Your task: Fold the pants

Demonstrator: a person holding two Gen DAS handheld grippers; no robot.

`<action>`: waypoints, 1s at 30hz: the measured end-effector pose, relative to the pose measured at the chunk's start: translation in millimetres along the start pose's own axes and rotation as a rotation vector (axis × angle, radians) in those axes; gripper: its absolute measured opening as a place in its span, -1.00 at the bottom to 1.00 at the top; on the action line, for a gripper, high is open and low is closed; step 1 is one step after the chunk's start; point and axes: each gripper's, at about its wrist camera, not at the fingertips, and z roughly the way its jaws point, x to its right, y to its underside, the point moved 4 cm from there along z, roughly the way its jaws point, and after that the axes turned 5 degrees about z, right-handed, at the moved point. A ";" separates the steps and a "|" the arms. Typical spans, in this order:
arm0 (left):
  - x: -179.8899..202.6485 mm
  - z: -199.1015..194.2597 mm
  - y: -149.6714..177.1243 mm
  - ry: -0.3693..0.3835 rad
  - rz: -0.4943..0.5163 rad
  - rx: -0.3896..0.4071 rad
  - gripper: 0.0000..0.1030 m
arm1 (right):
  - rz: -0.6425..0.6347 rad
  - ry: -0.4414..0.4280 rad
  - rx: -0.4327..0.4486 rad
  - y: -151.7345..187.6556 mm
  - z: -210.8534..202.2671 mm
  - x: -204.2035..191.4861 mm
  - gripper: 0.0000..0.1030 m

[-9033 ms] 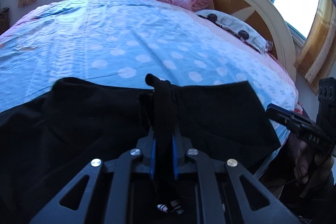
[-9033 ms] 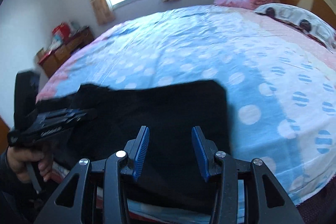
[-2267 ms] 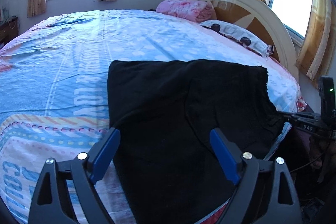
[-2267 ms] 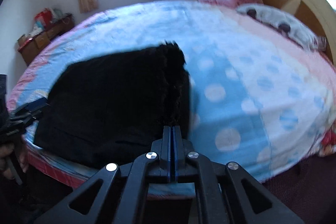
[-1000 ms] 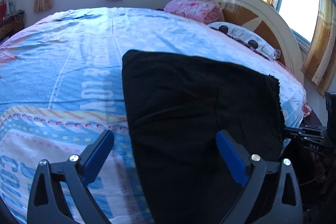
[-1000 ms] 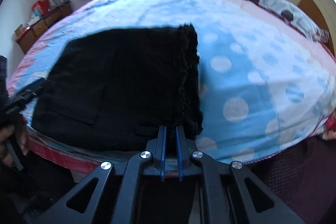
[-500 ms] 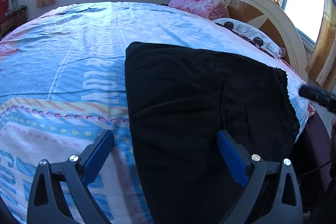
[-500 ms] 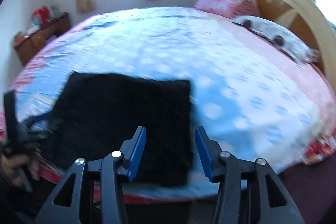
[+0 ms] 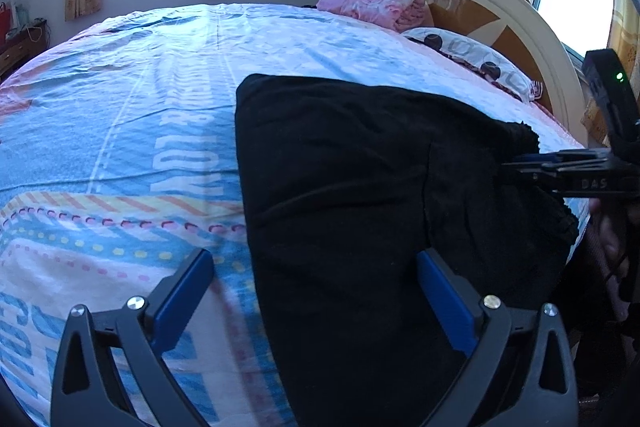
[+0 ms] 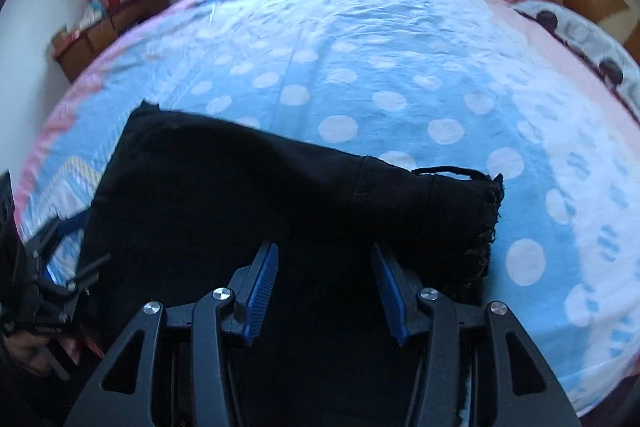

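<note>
The black pants (image 9: 360, 195) lie folded into a flat block on the near edge of the bed; they also show in the right wrist view (image 10: 280, 195), with a frayed hem at the right. My left gripper (image 9: 316, 291) is open and empty, its jaws wide over the fold's left edge. My right gripper (image 10: 324, 279) is open and empty just above the pants. It shows from the side in the left wrist view (image 9: 520, 167), over the frayed end.
The bed (image 9: 140, 75) has a blue and pink sheet with white dots. A pink pillow (image 9: 376, 5) and a white pillow (image 9: 472, 55) lie by the curved headboard (image 9: 500, 11). A wooden dresser (image 10: 108, 23) stands by the far wall.
My right gripper let go of the frayed end of the pants, opened and moved over the pants. My left gripper stays open and has hardly moved.
</note>
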 end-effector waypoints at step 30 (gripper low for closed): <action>-10.2 -9.3 7.6 -0.016 -0.003 -0.010 1.00 | -0.166 -0.527 -0.198 -100.8 38.4 -159.1 -0.02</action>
